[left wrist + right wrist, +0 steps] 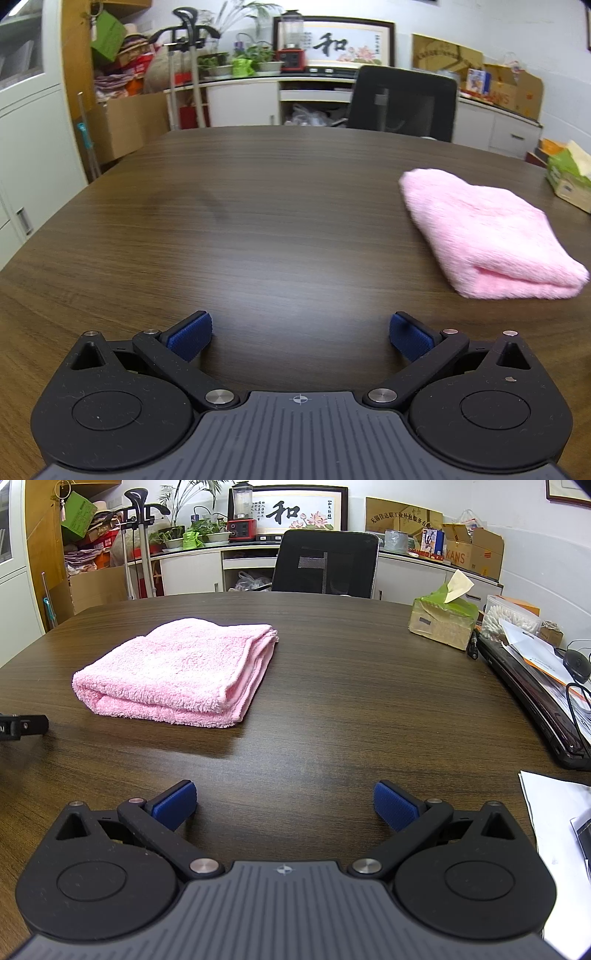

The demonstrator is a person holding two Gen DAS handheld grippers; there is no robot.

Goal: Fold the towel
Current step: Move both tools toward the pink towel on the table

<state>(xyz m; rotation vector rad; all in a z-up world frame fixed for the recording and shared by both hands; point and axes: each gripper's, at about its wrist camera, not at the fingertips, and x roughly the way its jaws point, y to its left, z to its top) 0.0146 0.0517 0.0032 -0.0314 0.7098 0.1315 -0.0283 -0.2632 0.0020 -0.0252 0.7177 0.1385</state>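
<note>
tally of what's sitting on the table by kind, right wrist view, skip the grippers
Pink folded towel: 1
Green tissue box: 1
Clear tub of cotton swabs: 1
Dark laptop: 1
Computer mouse: 1
Loose paper sheets, on the laptop and at the table's near right edge: 2 spots
Total: 7

Pink fluffy towel [177, 672] folded into thick rectangle, flat on table.

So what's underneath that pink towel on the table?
The folded pink towel lies flat on the dark wooden table; only tabletop shows around its edges. Whatever might sit beneath or between its layers is covered, so that cannot be seen.
</note>
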